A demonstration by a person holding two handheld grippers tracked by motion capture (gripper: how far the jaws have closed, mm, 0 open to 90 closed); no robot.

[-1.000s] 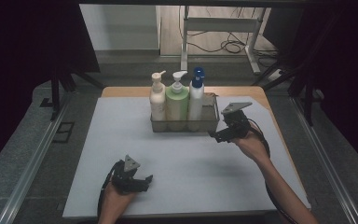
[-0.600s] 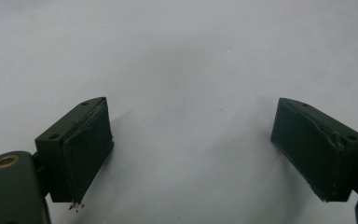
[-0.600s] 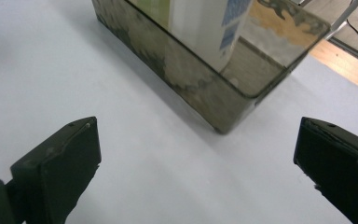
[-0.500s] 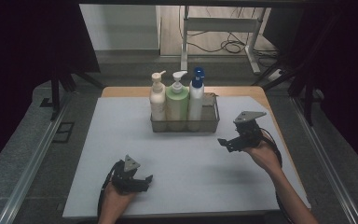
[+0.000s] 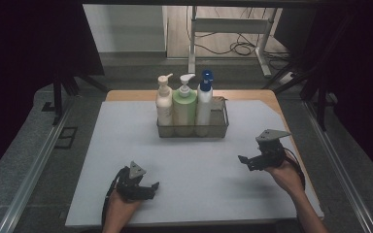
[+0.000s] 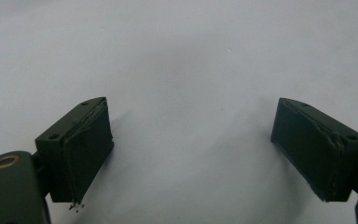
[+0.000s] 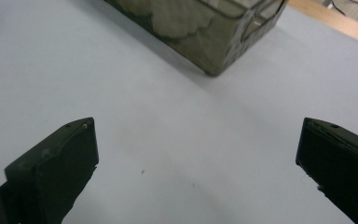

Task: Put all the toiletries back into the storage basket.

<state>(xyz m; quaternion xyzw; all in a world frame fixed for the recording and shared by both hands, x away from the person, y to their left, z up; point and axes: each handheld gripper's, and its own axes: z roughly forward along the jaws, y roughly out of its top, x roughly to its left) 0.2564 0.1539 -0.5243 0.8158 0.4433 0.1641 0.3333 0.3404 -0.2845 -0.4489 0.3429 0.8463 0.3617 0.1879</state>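
Gaping empty, both claws, left (image 6: 191, 149) and right (image 7: 196, 168), face white table (image 5: 126, 145); basket (image 7: 205, 32) cut off.

Green bottle (image 5: 185, 104) between cream bottle (image 5: 164, 103) and white bottle (image 5: 204, 104).

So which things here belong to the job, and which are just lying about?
Job:
wire basket
cream pump bottle
green pump bottle
blue-capped bottle
right gripper, open
left gripper, open

Lying about:
cables on the floor
metal stand
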